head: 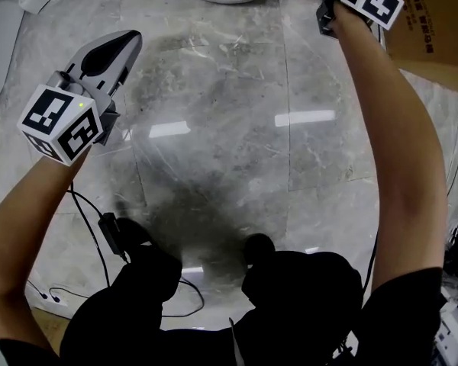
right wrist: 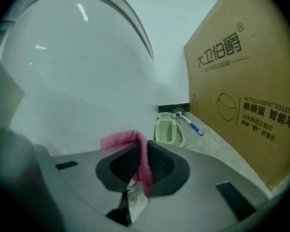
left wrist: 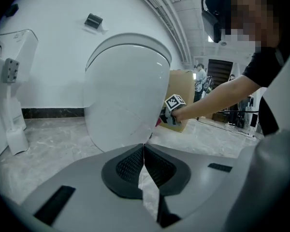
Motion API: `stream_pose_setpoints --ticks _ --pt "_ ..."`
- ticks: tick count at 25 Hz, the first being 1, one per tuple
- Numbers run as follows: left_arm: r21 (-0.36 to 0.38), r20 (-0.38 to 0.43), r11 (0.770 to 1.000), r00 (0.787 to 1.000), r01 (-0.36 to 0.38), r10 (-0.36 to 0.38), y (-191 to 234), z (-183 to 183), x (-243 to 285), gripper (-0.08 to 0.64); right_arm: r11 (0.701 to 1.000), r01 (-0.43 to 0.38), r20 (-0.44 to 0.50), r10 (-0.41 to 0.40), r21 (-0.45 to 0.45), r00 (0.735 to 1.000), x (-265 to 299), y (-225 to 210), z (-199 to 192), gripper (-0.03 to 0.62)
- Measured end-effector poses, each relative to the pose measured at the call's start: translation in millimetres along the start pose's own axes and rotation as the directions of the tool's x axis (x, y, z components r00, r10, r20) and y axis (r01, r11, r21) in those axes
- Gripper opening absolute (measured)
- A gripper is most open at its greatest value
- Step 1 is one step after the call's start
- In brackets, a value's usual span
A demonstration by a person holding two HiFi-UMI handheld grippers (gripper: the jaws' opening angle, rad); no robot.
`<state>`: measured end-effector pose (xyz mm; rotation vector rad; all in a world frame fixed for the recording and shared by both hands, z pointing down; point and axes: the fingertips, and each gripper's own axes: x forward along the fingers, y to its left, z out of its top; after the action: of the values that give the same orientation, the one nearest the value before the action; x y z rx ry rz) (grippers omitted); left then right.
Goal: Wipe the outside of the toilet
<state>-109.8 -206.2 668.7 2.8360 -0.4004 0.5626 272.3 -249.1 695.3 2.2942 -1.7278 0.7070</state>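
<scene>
Right gripper jaws clench a pink cloth close by the toilet, seemingly for wiping; left gripper, jaws pressed together empty, hangs clear.

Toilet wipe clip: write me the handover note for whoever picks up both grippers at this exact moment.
Left gripper: jaws together with nothing between them, held back over the marble floor and facing the toilet.
Right gripper: shut on the pink cloth, close to the toilet's side and next to the cardboard box. Whether the cloth touches the toilet cannot be told.
Done: the cloth is in the jaws and at the toilet. How much has been wiped does not show.
Left: wipe the outer shell with the cloth, probably all the way round.
</scene>
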Motion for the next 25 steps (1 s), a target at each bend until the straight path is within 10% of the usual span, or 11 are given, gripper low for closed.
stream_pose_setpoints --ticks 6,13,19,25 --pt "-0.048 0.012 0.998 0.999 -0.04 0.04 14 -2 -27 0.015 0.997 0.068 0.064 -0.066 -0.033 0.996 -29 -8 5 0.063" --pt "-0.051 -0.054 0.998 0.998 -0.032 0.029 -18 25 -100 0.015 0.988 -0.153 0.066 0.155 -0.032 0.986 -177 74 12 0.063" --pt "-0.022 -0.011 1.0 1.0 -0.005 0.005 -88 134 -173 0.015 0.943 -0.33 0.048 0.332 -0.045 0.942 -339 160 69 0.063" --pt "-0.049 0.121 0.998 0.992 -0.041 0.047 -186 291 -184 0.015 0.892 -0.432 0.087 0.444 -0.13 0.892 -459 148 173 0.063"
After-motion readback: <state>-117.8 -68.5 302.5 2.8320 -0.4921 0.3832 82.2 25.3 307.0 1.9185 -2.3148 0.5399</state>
